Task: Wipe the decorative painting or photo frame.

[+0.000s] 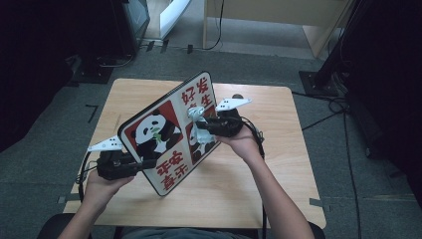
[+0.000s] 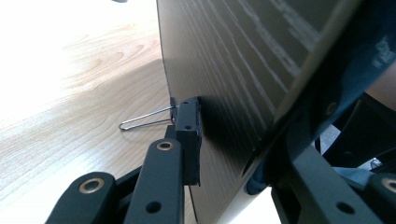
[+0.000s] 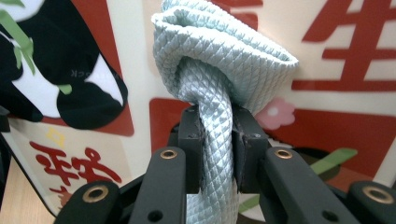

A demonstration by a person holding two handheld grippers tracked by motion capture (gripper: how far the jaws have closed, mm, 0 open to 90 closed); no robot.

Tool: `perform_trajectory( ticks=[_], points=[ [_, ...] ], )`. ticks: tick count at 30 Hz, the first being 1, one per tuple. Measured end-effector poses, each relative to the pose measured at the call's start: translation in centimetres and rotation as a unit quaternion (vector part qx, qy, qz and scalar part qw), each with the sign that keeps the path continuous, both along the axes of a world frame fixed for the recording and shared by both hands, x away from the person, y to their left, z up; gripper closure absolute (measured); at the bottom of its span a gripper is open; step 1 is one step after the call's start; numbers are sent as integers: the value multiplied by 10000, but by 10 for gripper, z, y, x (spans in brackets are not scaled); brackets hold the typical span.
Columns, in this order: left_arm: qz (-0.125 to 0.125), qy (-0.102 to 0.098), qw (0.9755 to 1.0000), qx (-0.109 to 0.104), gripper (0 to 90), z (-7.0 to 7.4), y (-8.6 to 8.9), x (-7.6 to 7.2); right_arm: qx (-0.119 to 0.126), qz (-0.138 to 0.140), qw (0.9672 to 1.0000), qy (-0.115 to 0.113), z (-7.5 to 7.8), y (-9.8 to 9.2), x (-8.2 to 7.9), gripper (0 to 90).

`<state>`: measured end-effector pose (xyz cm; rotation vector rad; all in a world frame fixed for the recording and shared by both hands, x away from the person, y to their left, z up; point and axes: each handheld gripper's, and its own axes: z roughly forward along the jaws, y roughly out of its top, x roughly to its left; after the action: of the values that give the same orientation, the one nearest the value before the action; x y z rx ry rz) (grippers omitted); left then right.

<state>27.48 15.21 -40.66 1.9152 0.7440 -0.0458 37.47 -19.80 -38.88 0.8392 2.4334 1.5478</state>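
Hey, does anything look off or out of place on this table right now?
Only the panda-printed board: it stands tilted on its lower edge on the wooden table, clamped by the left gripper, while the right gripper presses a bunched pale-blue cloth against it.

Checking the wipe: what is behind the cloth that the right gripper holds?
Behind the pale blue cloth in the right gripper is the panda board, with red characters and panda art. The patch directly behind the cloth is covered.
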Motion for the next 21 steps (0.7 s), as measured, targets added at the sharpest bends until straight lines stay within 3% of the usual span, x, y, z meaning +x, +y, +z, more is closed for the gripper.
perform_trajectory(
  ticks=[10, 21],
  points=[
    [-11, -9, 10000, 2, 717, 0, 0, 0, 88, -14, 9999, 89, -13, -5, -2, 763],
    [-28, -3, 10000, -3, 714, 0, 0, 1, 25, -34, 9998, 193, -25, -7, -4, 762]
  ],
)
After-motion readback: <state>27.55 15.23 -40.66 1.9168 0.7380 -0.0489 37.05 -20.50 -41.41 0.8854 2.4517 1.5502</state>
